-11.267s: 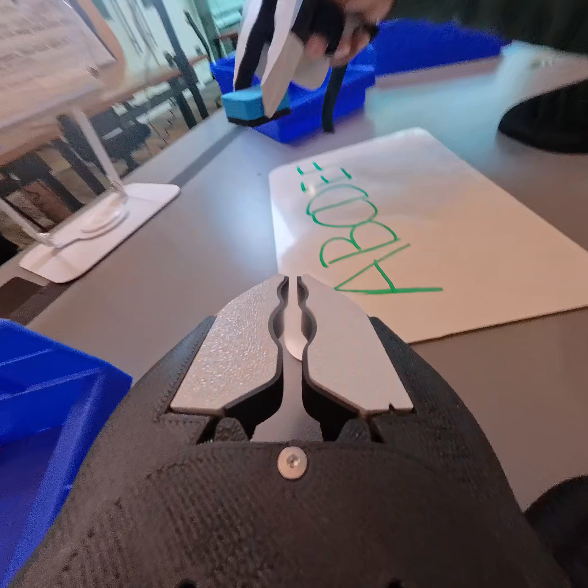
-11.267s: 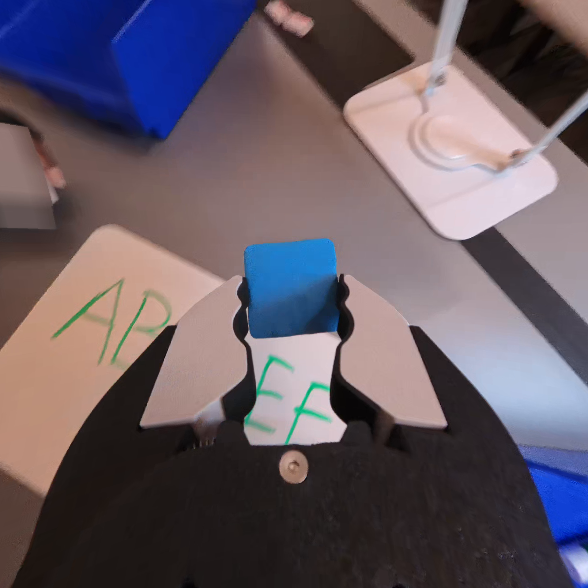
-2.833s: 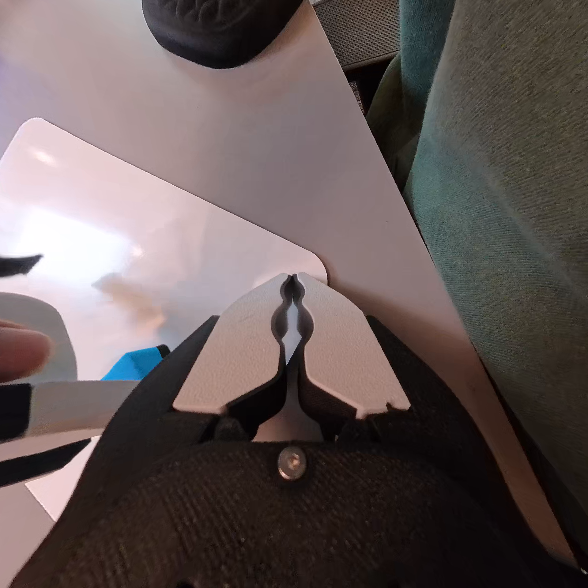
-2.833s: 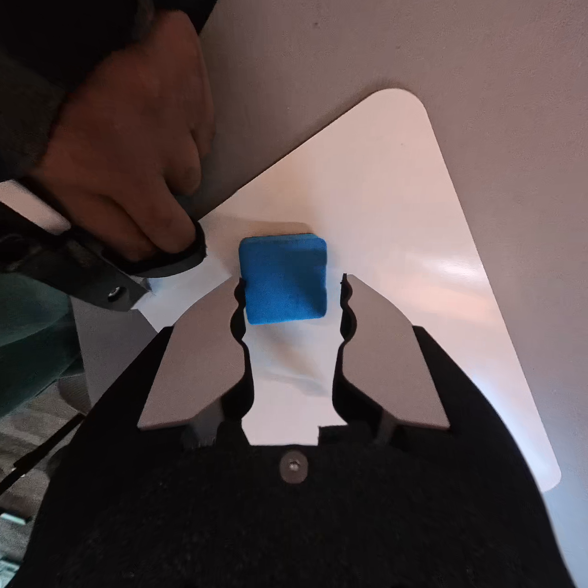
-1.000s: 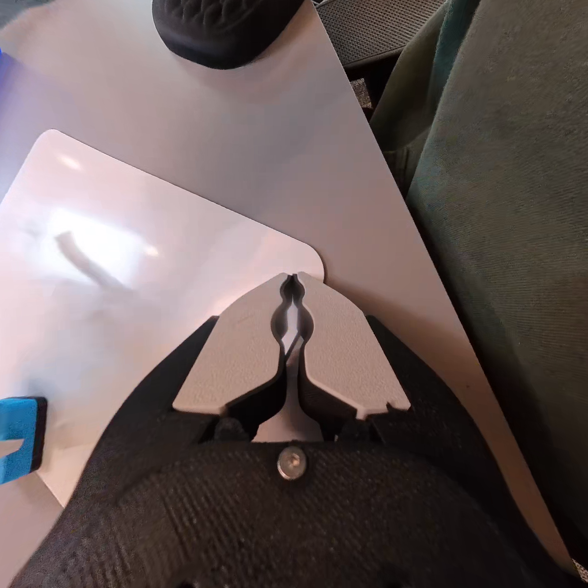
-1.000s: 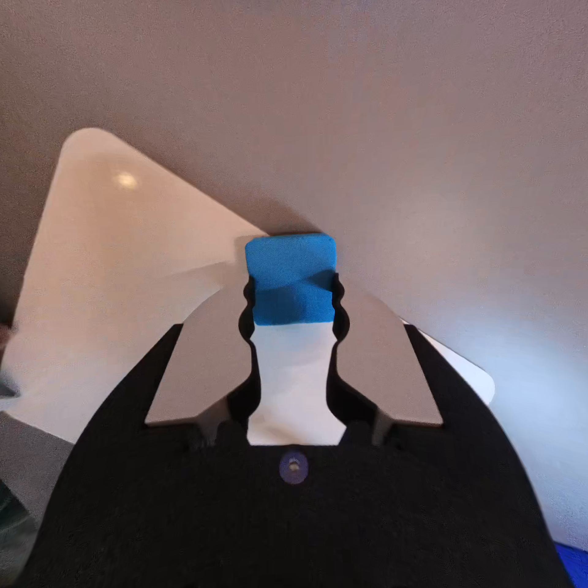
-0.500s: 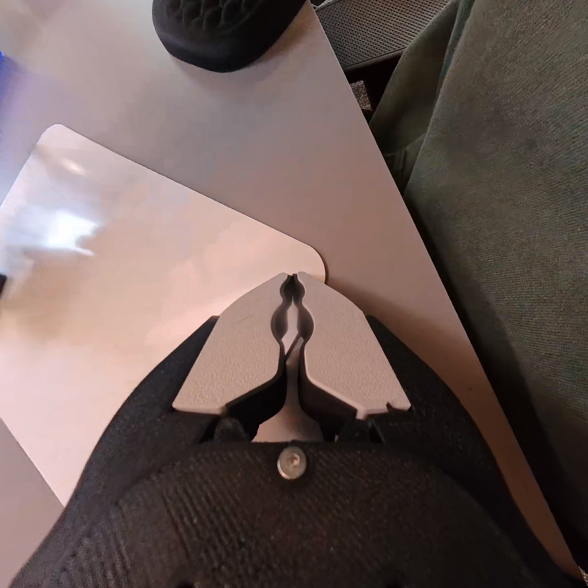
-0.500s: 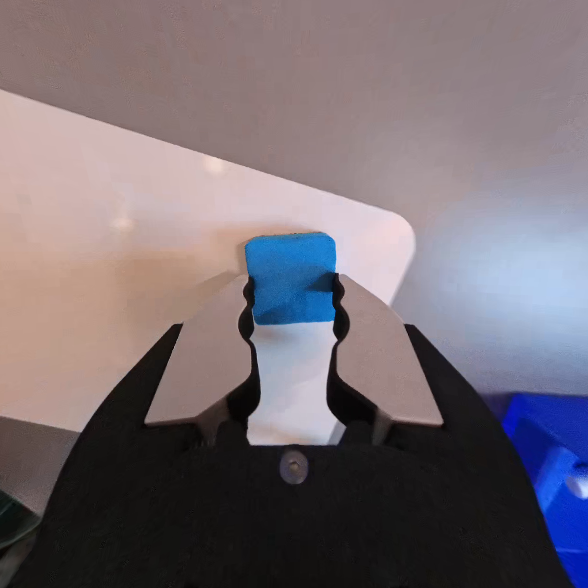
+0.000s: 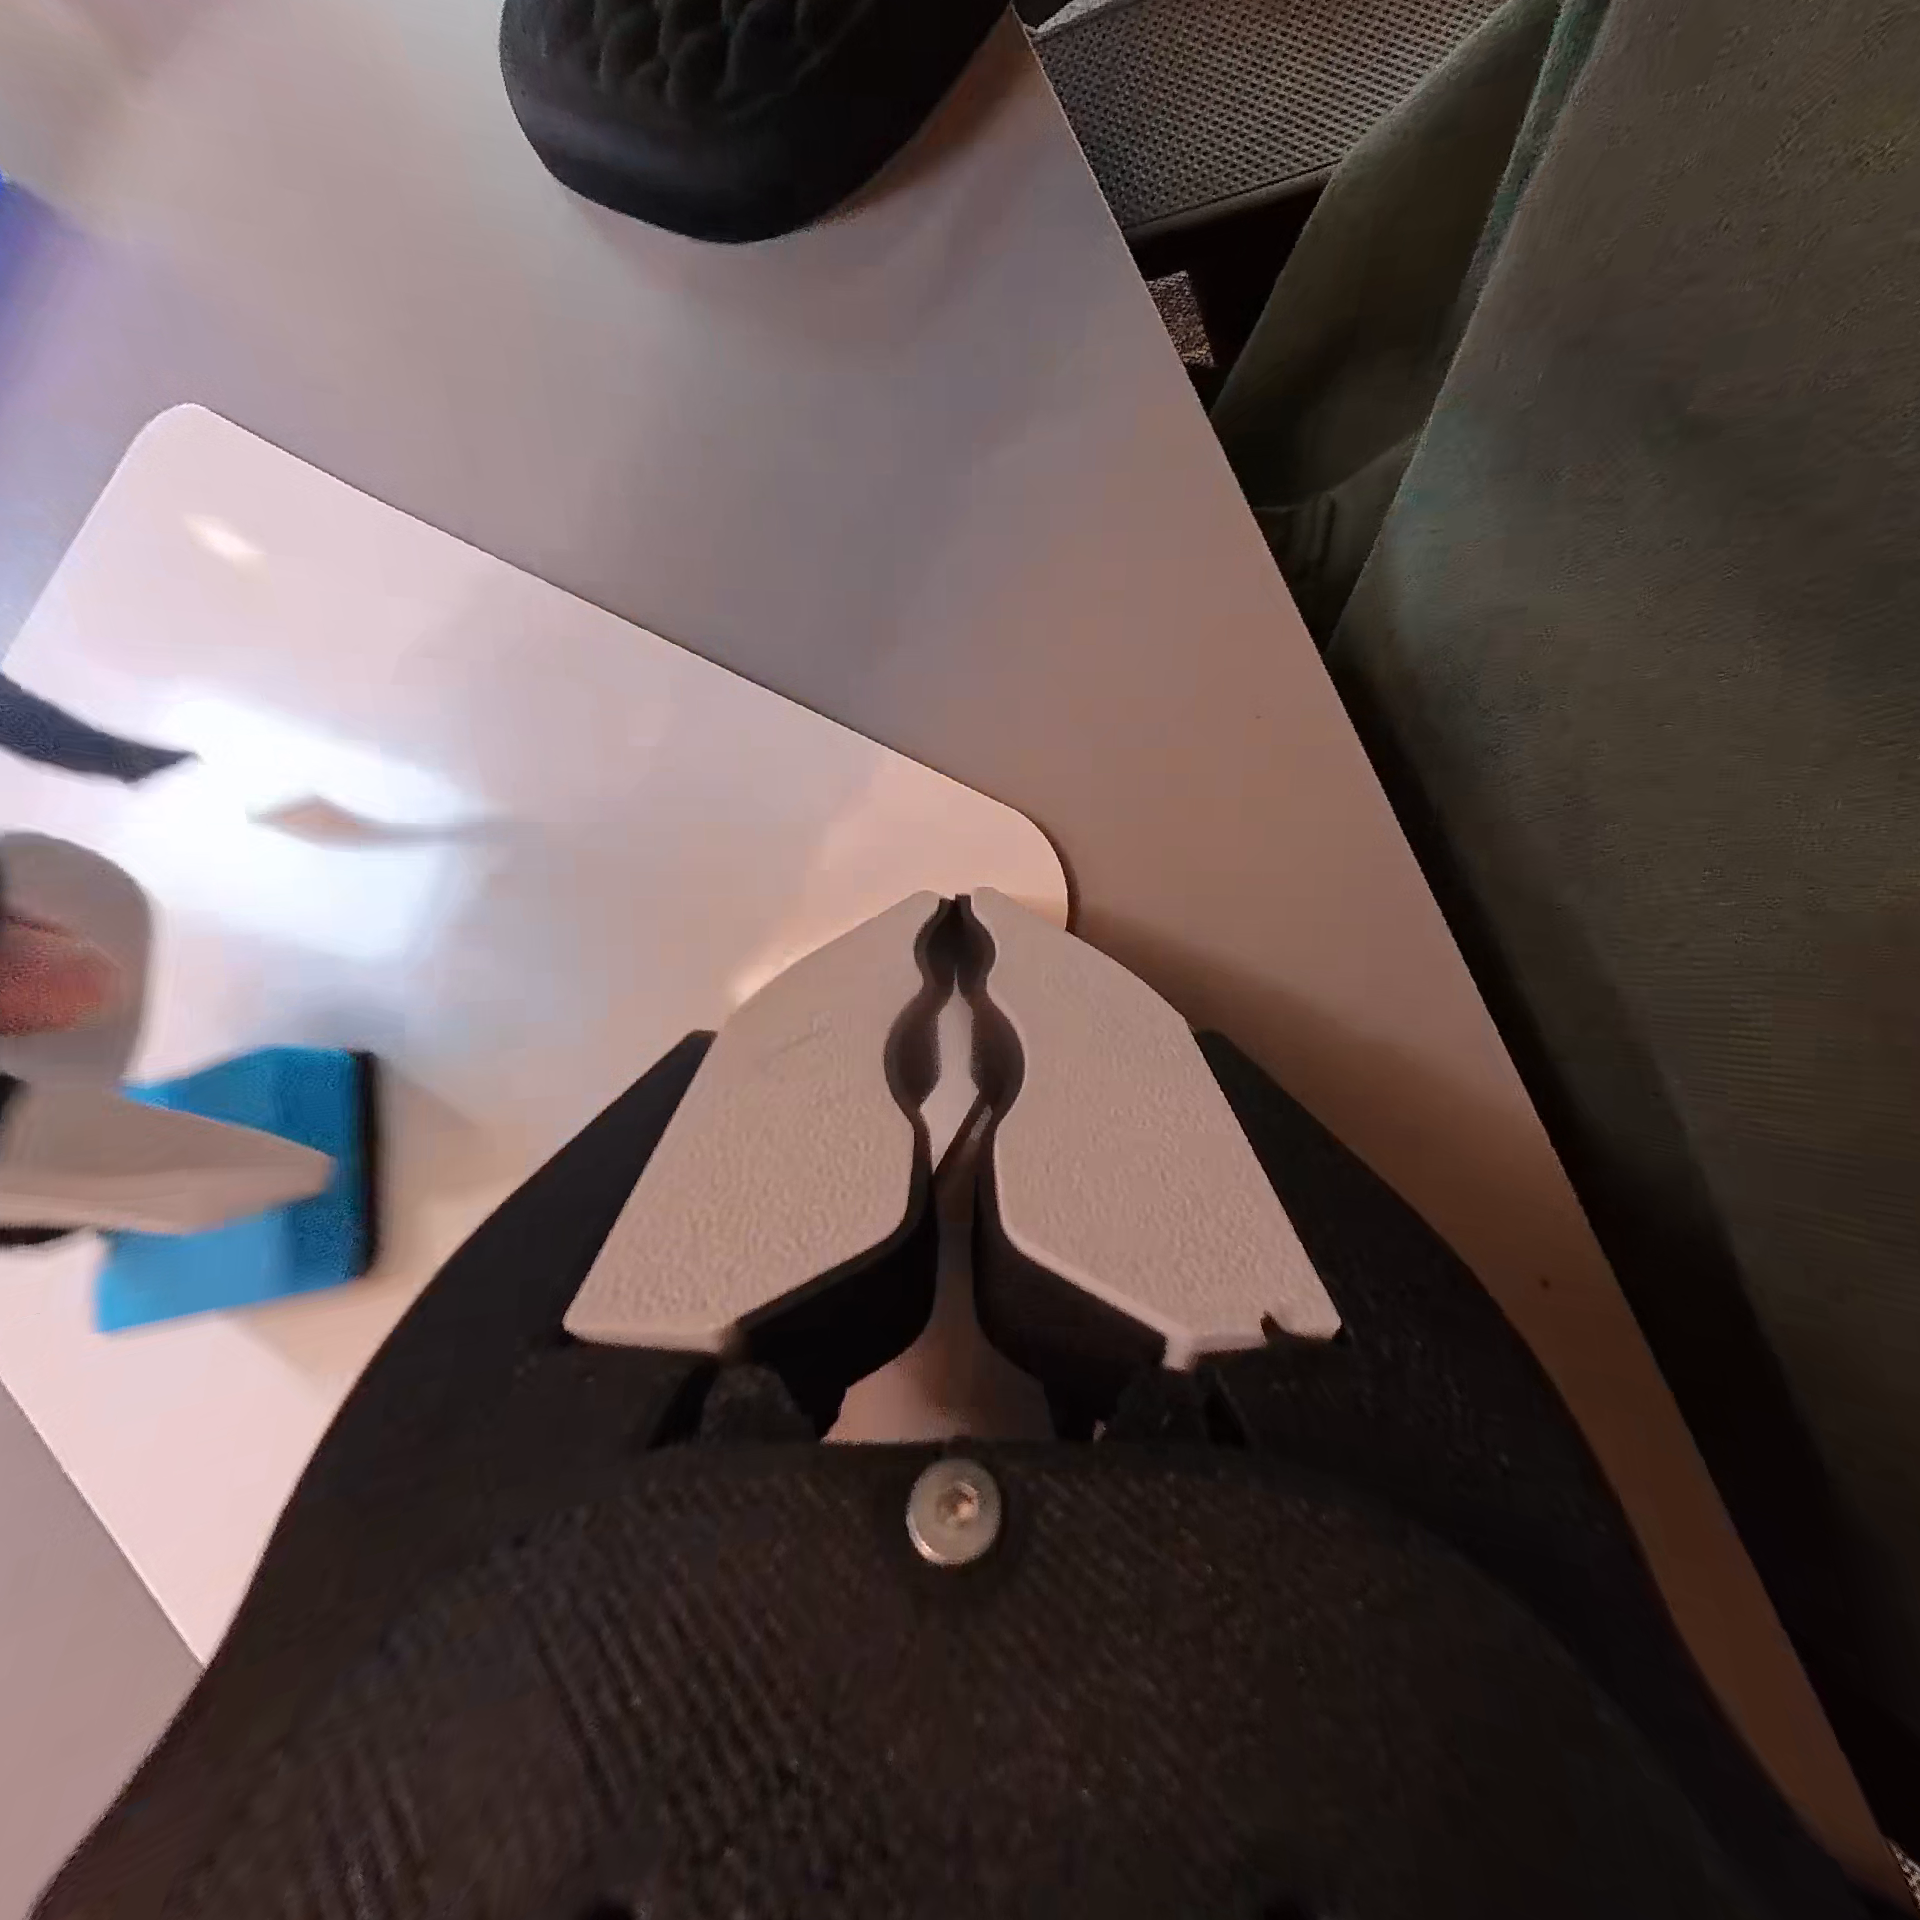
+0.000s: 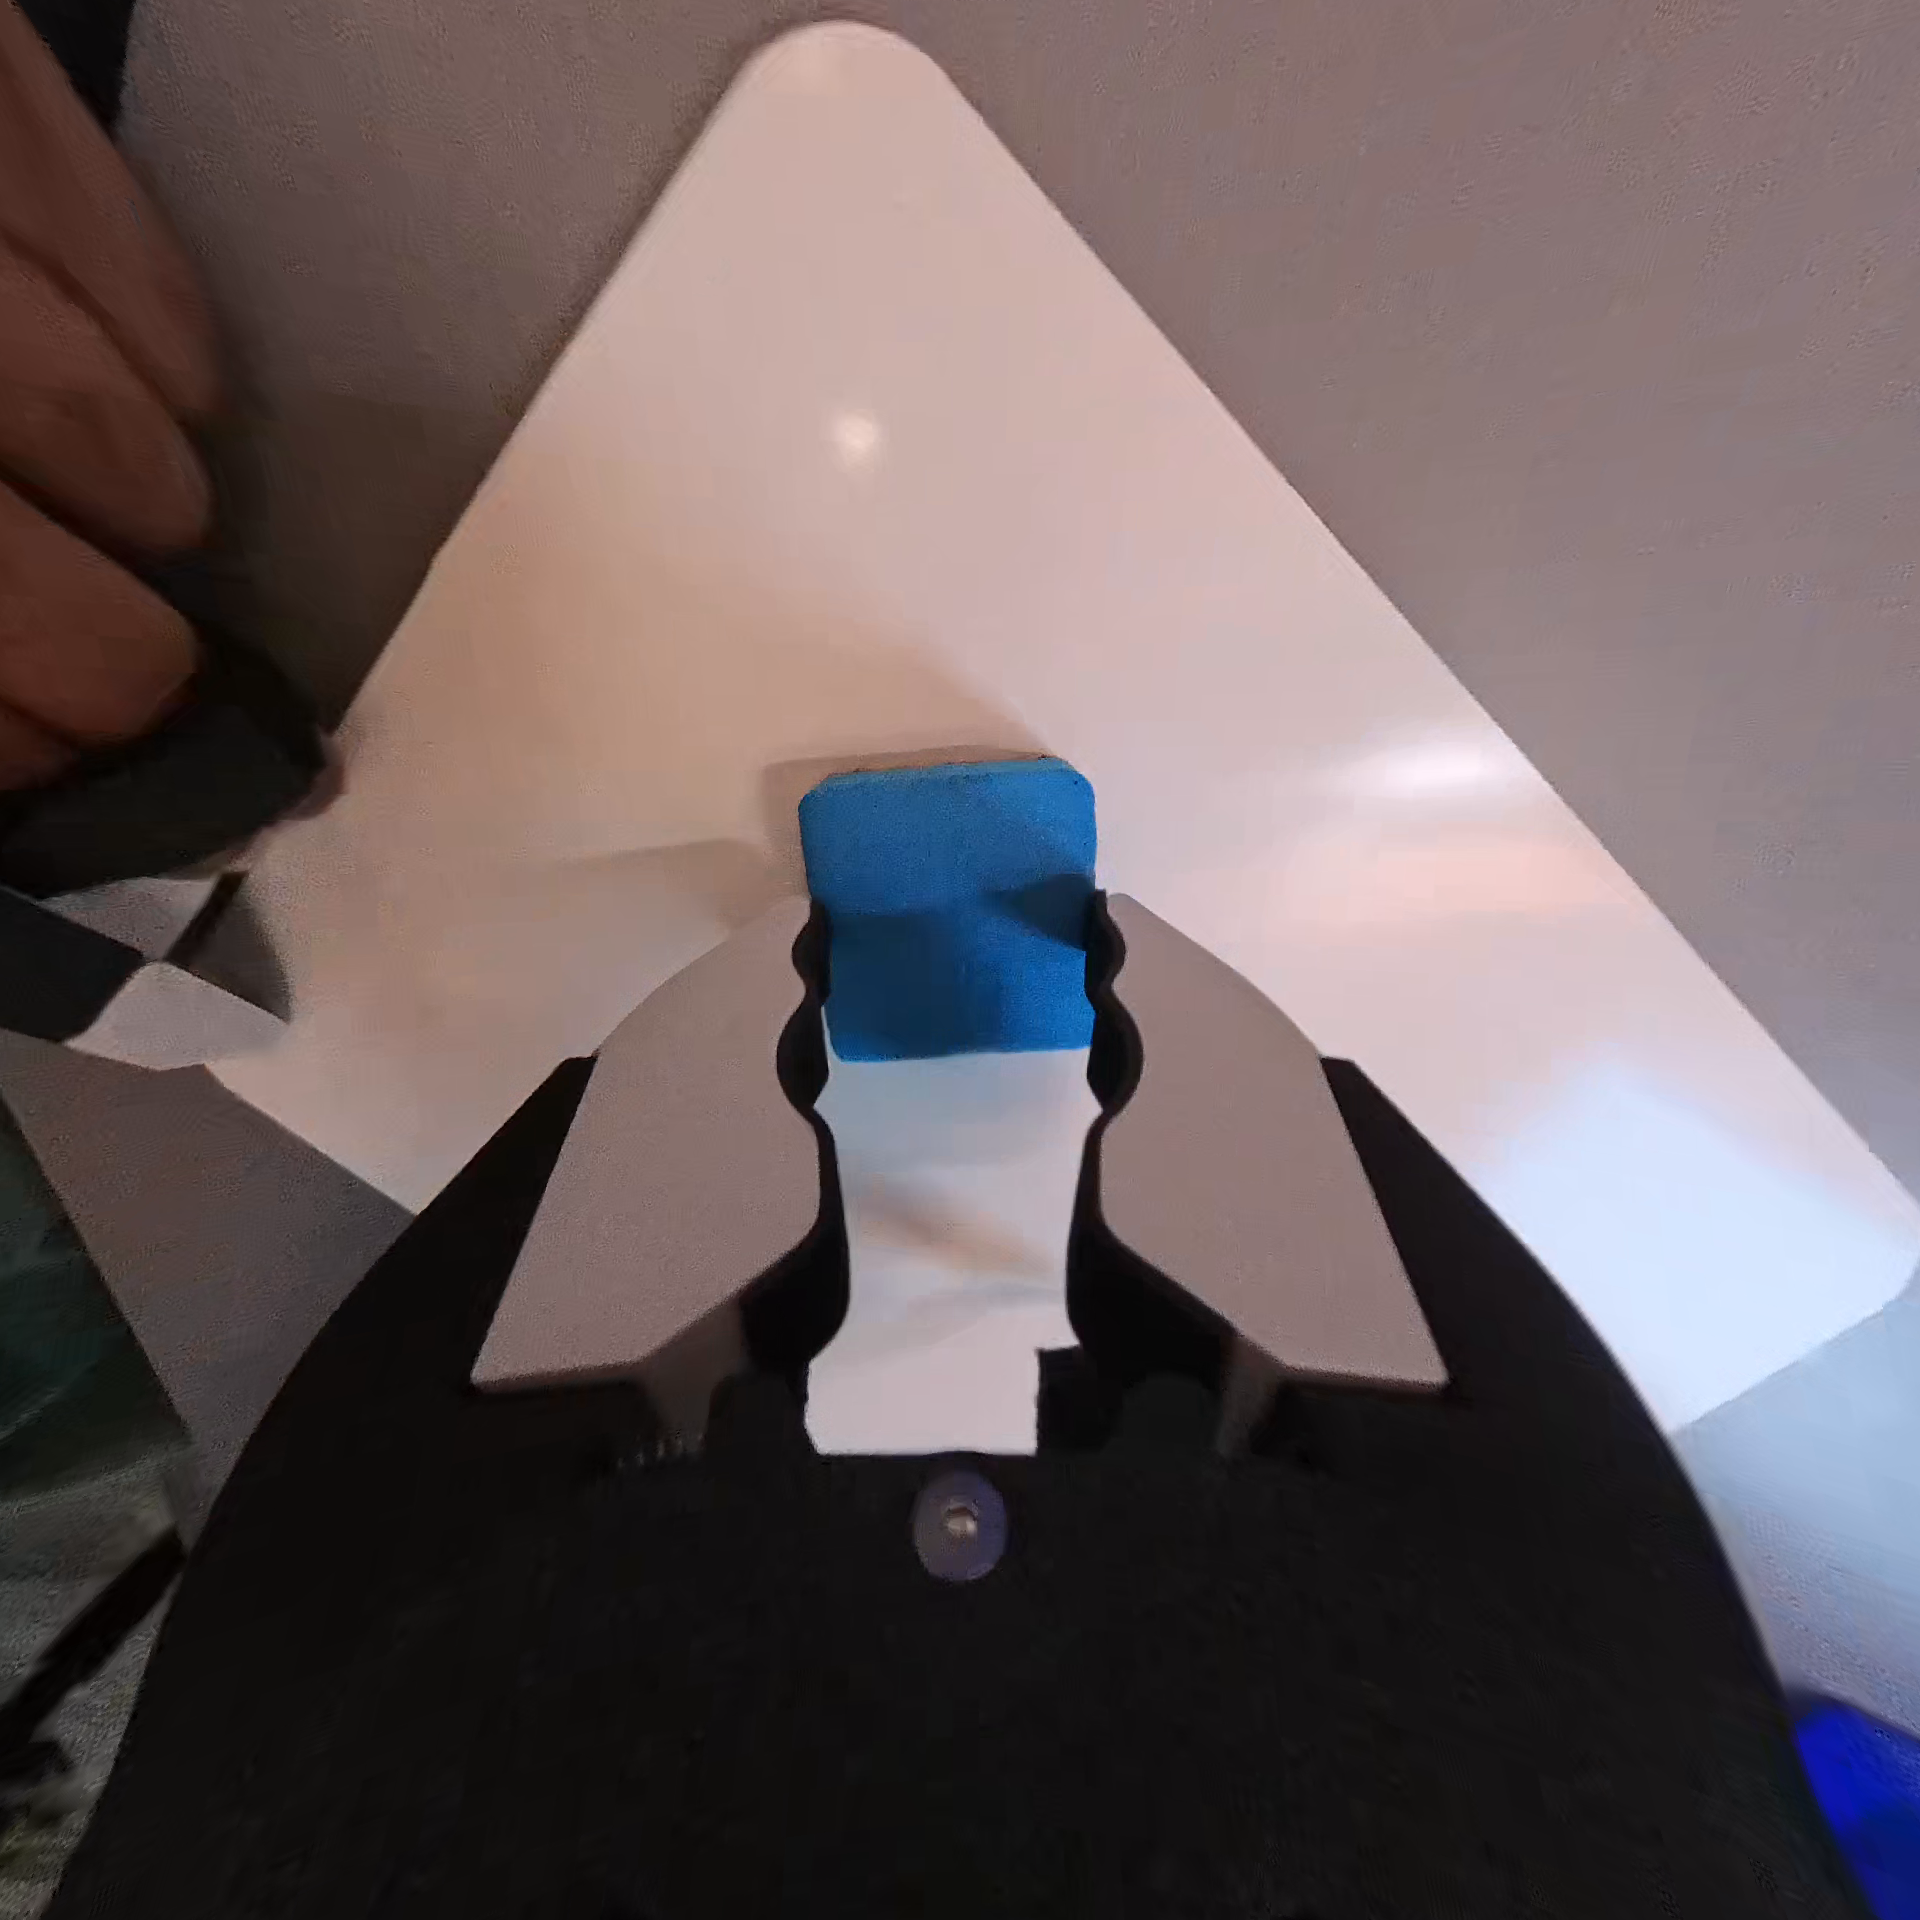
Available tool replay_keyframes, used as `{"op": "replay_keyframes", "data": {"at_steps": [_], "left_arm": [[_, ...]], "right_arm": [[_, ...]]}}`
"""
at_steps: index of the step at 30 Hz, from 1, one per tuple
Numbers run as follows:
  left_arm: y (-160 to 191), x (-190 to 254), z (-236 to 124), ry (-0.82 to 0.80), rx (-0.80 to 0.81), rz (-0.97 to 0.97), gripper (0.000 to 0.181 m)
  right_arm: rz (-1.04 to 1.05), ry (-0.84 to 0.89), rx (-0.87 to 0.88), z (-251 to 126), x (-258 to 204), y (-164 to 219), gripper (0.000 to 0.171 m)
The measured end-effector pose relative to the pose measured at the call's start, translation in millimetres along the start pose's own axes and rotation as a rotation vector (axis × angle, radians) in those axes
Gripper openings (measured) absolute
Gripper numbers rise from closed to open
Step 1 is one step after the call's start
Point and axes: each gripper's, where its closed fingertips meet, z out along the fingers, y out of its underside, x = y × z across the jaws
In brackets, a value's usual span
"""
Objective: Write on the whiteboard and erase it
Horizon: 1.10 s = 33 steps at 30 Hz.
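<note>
The green letters seen earlier are gone from the whiteboard (image 10: pixel 935 468). The right gripper (image 10: pixel 951 909) clamps the blue eraser (image 10: pixel 945 883); the left gripper (image 9: pixel 958 906) fingers are closed, pressed on the board corner. The eraser's underside is hidden.

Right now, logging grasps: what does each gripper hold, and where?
Right gripper clamps the blue eraser by its two sides, near end. Left gripper holds nothing.

grey table (image 9: pixel 831 416); black mesh chair seat (image 9: pixel 1174 104) beyond edge.
</note>
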Motion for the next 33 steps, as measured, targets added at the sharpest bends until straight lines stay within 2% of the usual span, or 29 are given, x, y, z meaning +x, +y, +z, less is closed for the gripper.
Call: {"op": "replay_keyframes", "data": {"at_steps": [5,8,11,15,18,20,24,26,29,33], "left_arm": [[0,0,0,-0.004,0.0,0.01,0.001],[0,-1,0,-0.008,-0.001,0.013,0.001],[1,-3,0,-0.014,0.0,0.008,0.001],[1,-4,0,-0.01,-0.002,0.0,0.001],[1,-4,0,-0.008,-0.003,-0.002,0.001],[1,-4,0,-0.009,-0.005,-0.003,0.001],[1,-4,0,-0.016,-0.01,-0.005,0.001],[2,-4,-1,-0.022,-0.015,-0.007,0.001],[2,-4,-1,-0.017,-0.013,-0.014,0.001],[2,-5,0,-0.009,-0.01,-0.014,0.001]], "right_arm": [[0.428,0.121,0.018,-25,114,79,0.048],[0.622,0.185,0.077,-35,149,110,0.048],[0.555,0.168,0.07,-31,121,99,0.048],[0.24,0.04,-0.016,-18,16,66,0.048],[0.042,-0.006,-0.078,-15,-40,64,0.048],[0.077,-0.019,-0.07,-17,-31,72,0.048],[0.404,0.101,-0.009,-33,74,116,0.048],[0.521,0.121,0.06,-38,99,130,0.048],[0.467,0.129,0.053,-37,72,128,0.048],[0.261,0.06,0.038,-26,-19,101,0.048]]}}
